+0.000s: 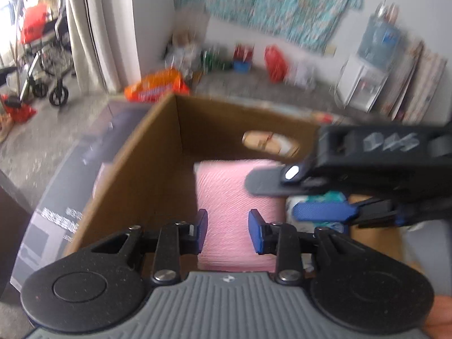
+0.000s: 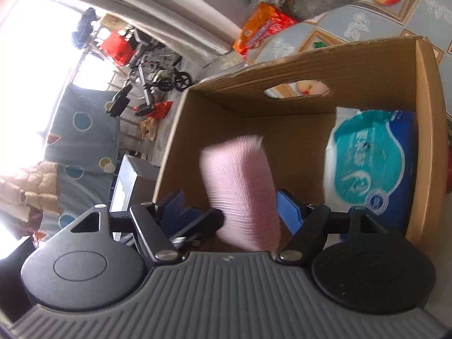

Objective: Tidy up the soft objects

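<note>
Hanging over the open cardboard box [image 2: 333, 65] is a pink ribbed soft pad [image 2: 240, 192], upright and blurred. In the left wrist view the left gripper [image 1: 227, 231] has its blue pads [image 1: 202, 230] either side of the pad's lower part; whether they press on it is not clear. In the right wrist view the right gripper [image 2: 226, 212] has its jaws spread wide, the pad standing between them, the right-hand blue pad just beside its edge, and the tip of the other gripper showing at the left-hand one. A grip there cannot be told either. In the left wrist view the right gripper [image 1: 305, 195] reaches in from the right across the pad's top.

Inside the box, against its right wall, lies a blue and teal pack of tissues [image 2: 370, 166]. The box's far wall has an oval handle hole [image 2: 296, 87]. The box rests on a tabletop with a patterned floral cloth [image 2: 353, 25]. Beyond, on the floor, sits an orange packet [image 2: 260, 28], and a wheelchair [image 1: 45, 56] stands by the bright doorway.
</note>
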Available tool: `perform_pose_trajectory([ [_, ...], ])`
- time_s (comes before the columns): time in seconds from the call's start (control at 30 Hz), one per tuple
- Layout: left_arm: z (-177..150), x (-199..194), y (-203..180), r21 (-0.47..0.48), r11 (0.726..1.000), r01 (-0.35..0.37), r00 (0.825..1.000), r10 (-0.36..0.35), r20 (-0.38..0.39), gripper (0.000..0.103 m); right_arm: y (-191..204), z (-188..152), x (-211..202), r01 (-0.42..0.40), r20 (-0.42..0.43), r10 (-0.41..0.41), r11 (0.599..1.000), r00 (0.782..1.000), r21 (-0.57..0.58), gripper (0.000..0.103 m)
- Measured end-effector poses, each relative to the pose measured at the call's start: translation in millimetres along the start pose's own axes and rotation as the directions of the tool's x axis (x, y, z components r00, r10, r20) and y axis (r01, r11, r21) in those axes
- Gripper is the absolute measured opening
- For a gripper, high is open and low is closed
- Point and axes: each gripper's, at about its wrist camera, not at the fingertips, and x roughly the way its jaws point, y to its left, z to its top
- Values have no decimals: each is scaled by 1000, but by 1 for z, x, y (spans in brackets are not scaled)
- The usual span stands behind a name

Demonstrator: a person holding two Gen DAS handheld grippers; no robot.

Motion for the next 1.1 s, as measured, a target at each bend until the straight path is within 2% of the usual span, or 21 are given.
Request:
perform_pose_trajectory([
  [0.17,2,31,4,7,1000,-28,996,28,-90,32,2,3,-7,30,47,-27,997,999,-65,73],
  [0.3,-1,31,7,-5,999,-52,995,51,-86,34,13,6,-25,18,87,-4,987,996,-158,73],
  [0.4,3,39,6,-48,996,-70,990,64,-122,52,16,5,-42,6,117,20,976,993,-220,73],
  [0.53,12,53,15,-167,985,-37,983,6,-183,67,15,0,-58,-14,132,50,966,990,-260,73],
  [0.6,13,60,20,-232,973,-18,978,-30,-205,72,13,-3,-65,-25,133,64,962,989,-273,73],
  [0.7,16,69,20,-267,963,-39,973,-24,-228,79,6,-5,-73,-40,130,79,960,988,-279,73],
  [0.83,13,80,10,-203,975,-93,968,41,-249,81,-3,-8,-82,-44,145,87,960,986,-277,73],
  [0.93,13,79,0,-149,985,-87,978,56,-203,78,-10,-9,-85,-44,152,88,961,984,-272,73],
  [1.1,10,72,-21,25,995,-100,985,102,-136,73,-21,-9,-87,-41,154,83,965,985,-259,73],
])
